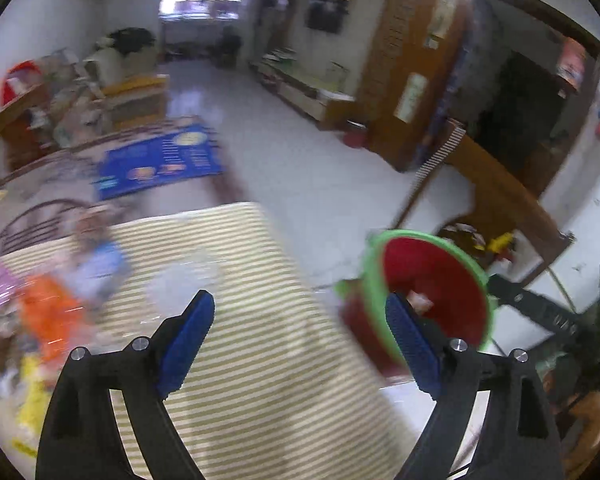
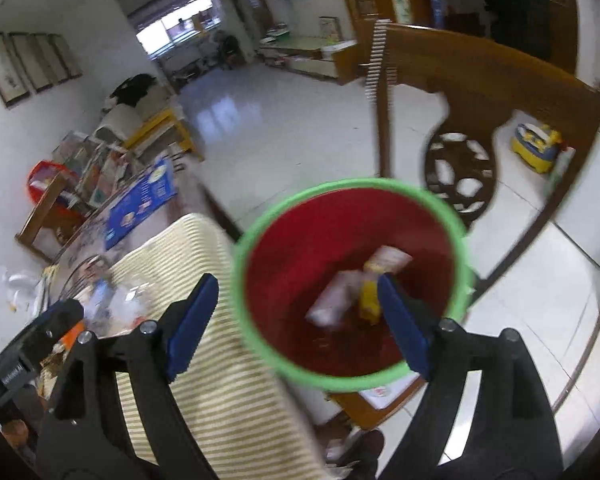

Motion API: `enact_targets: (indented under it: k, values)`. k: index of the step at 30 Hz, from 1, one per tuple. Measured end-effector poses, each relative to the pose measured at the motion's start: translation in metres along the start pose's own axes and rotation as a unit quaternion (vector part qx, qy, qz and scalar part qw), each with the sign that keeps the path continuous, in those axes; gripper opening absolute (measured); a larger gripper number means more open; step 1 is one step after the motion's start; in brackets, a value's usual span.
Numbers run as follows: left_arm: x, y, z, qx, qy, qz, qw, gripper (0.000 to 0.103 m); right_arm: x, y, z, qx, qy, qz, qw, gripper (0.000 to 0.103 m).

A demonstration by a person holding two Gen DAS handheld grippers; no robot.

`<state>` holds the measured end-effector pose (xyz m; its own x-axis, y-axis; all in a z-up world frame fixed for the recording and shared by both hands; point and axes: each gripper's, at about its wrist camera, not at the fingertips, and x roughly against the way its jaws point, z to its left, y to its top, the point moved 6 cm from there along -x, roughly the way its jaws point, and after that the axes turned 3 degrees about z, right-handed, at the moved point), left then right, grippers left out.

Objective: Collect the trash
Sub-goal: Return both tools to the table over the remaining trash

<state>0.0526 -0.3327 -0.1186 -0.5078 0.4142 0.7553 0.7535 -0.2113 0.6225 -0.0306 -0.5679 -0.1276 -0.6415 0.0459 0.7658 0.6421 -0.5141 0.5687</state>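
Note:
A red bin with a green rim point(image 2: 352, 280) stands beside the striped table point(image 2: 228, 400). Inside it lie a pale wrapper point(image 2: 332, 300) and a yellow wrapper point(image 2: 370, 300). My right gripper point(image 2: 296, 320) is open and empty, above the bin's left rim. My left gripper point(image 1: 300, 340) is open and empty over the striped table point(image 1: 240, 360); the bin point(image 1: 432, 292) shows to its right. Blurred trash lies at the table's left: an orange wrapper point(image 1: 52, 312), a bluish packet point(image 1: 100, 264) and clear plastic point(image 1: 180, 284).
A wooden chair point(image 2: 480, 92) stands behind the bin. A second table with a blue placemat point(image 1: 160, 160) lies beyond the striped one. Shelves with clutter point(image 2: 84, 168) line the left wall. White tiled floor point(image 2: 284, 128) stretches behind.

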Motion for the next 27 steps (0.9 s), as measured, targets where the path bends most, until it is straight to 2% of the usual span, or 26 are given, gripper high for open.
enact_targets:
  k: [4, 7, 10, 13, 15, 17, 20, 24, 26, 27]
  values:
    - [0.037, -0.019, 0.095, 0.041, 0.066, -0.013, 0.9969, 0.084, -0.013, -0.022, 0.074, 0.041, 0.036, 0.023, 0.998, 0.081]
    - [0.062, -0.031, 0.161, 0.068, 0.108, -0.019, 0.9917, 0.084, -0.027, -0.054, 0.148, 0.076, 0.068, 0.055, 0.993, 0.081]
    - [0.091, -0.046, 0.234, 0.101, 0.154, -0.022, 0.9826, 0.084, -0.036, -0.087, 0.21, 0.104, 0.098, 0.087, 0.986, 0.086]
    - [0.119, -0.066, 0.311, 0.144, 0.208, -0.025, 0.9671, 0.084, -0.054, -0.136, 0.283, 0.14, 0.136, 0.137, 0.971, 0.087]
    - [0.127, -0.076, 0.348, 0.162, 0.228, -0.016, 0.9599, 0.084, -0.068, -0.166, 0.318, 0.149, 0.146, 0.171, 0.963, 0.087]
    - [0.132, -0.084, 0.38, 0.174, 0.238, -0.009, 0.9556, 0.084, -0.085, -0.198, 0.349, 0.151, 0.153, 0.205, 0.955, 0.087]
    - [0.133, -0.09, 0.412, 0.177, 0.249, -0.004, 0.9521, 0.083, -0.111, -0.228, 0.379, 0.16, 0.133, 0.234, 0.95, 0.087]
    - [0.118, -0.093, 0.441, 0.181, 0.238, 0.015, 0.9539, 0.083, -0.147, -0.25, 0.39, 0.147, 0.089, 0.263, 0.949, 0.087]
    - [0.108, -0.097, 0.447, 0.185, 0.228, 0.028, 0.9554, 0.084, -0.165, -0.257, 0.382, 0.104, 0.075, 0.285, 0.95, 0.084]
    - [0.102, -0.099, 0.45, 0.187, 0.223, 0.037, 0.9561, 0.084, -0.164, -0.253, 0.383, 0.09, 0.08, 0.268, 0.956, 0.085]
